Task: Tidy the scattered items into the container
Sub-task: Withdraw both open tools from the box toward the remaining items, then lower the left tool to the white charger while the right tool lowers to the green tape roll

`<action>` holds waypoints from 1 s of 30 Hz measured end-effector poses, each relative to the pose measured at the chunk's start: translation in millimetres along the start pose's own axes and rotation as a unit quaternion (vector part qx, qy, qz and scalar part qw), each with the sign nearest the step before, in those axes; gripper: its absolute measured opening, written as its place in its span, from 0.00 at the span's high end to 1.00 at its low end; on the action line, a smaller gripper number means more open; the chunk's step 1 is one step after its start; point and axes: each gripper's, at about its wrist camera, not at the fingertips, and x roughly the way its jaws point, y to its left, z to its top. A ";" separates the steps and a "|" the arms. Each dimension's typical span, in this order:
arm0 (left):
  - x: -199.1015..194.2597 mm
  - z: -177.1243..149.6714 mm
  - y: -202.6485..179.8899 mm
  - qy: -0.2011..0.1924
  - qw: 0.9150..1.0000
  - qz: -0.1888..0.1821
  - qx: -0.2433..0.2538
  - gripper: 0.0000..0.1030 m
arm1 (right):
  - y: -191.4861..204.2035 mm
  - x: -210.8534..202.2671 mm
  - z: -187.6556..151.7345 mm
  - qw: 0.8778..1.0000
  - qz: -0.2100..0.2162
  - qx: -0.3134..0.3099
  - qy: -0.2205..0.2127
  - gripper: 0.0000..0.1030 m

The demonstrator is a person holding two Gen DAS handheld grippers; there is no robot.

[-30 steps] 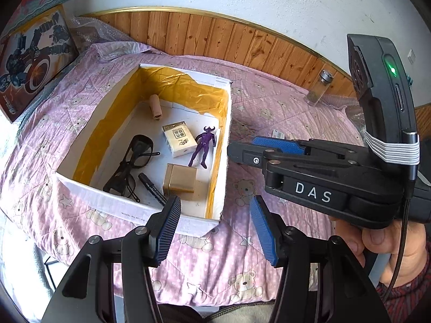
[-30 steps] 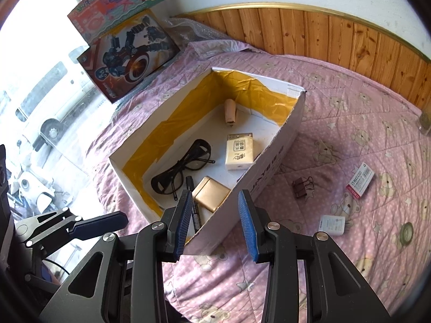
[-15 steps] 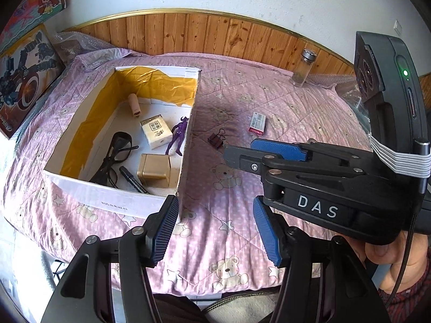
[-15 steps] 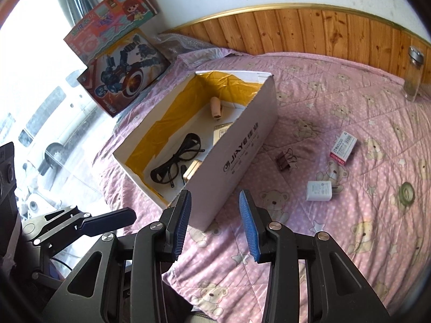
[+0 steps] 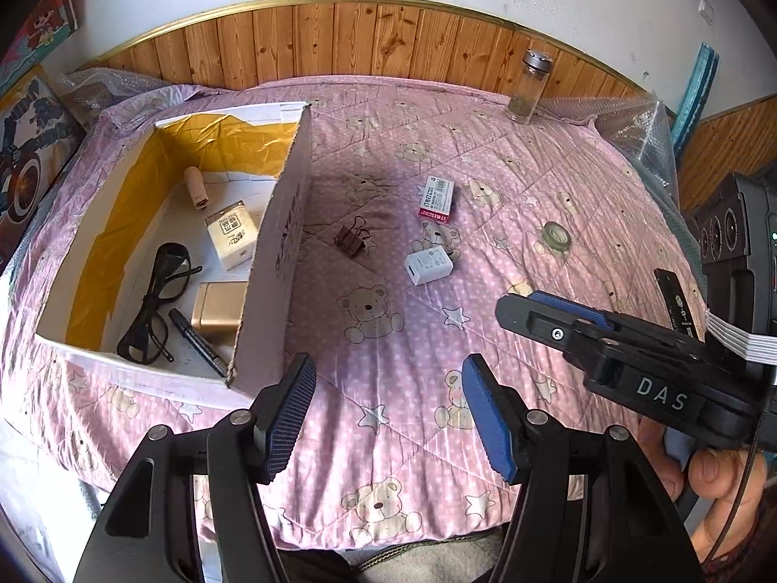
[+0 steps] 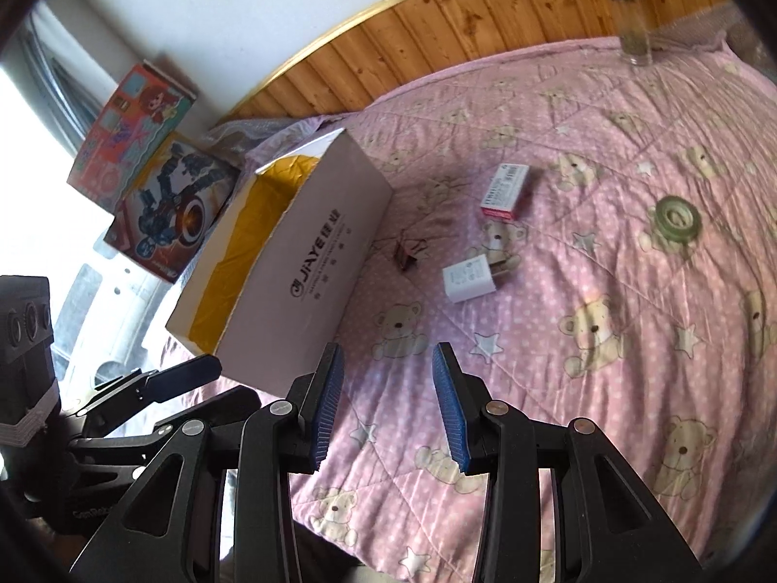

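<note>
Careful: with both your left gripper (image 5: 388, 410) and right gripper (image 6: 387, 405) spread open and empty, the white charger (image 6: 470, 280) beside the box (image 6: 311, 272) may slide on the soft quilt (image 6: 607, 291) if pinched off-centre.

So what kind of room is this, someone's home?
Probably a bedroom at home: a pink teddy-bear quilt covers what looks like a bed, wood panelling lines the wall behind it, and boxed toys lean by the window.

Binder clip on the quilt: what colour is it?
The binder clip is dark brownish-red with dark wire handles, clearest in the left wrist view.
</note>
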 end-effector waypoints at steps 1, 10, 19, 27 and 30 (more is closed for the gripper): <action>5.4 2.4 -1.7 0.003 1.000 -0.001 0.001 0.38 | -9.3 -0.2 0.6 1.000 -0.004 0.012 -0.001 0.59; 59.1 32.2 -24.4 0.029 0.999 -0.017 0.011 0.38 | -76.3 -2.1 16.8 0.996 -0.056 0.073 -0.022 0.55; 120.4 54.5 -35.9 0.064 0.997 -0.032 0.007 0.38 | -134.5 -10.2 58.9 0.984 -0.140 0.093 -0.056 0.48; 167.2 70.9 -26.2 0.074 0.996 -0.036 -0.029 0.38 | -158.3 23.0 92.4 0.977 -0.204 0.043 -0.040 0.46; 181.3 73.9 -26.3 0.076 0.996 -0.036 -0.035 0.38 | -162.7 41.5 99.8 0.973 -0.229 0.013 -0.025 0.45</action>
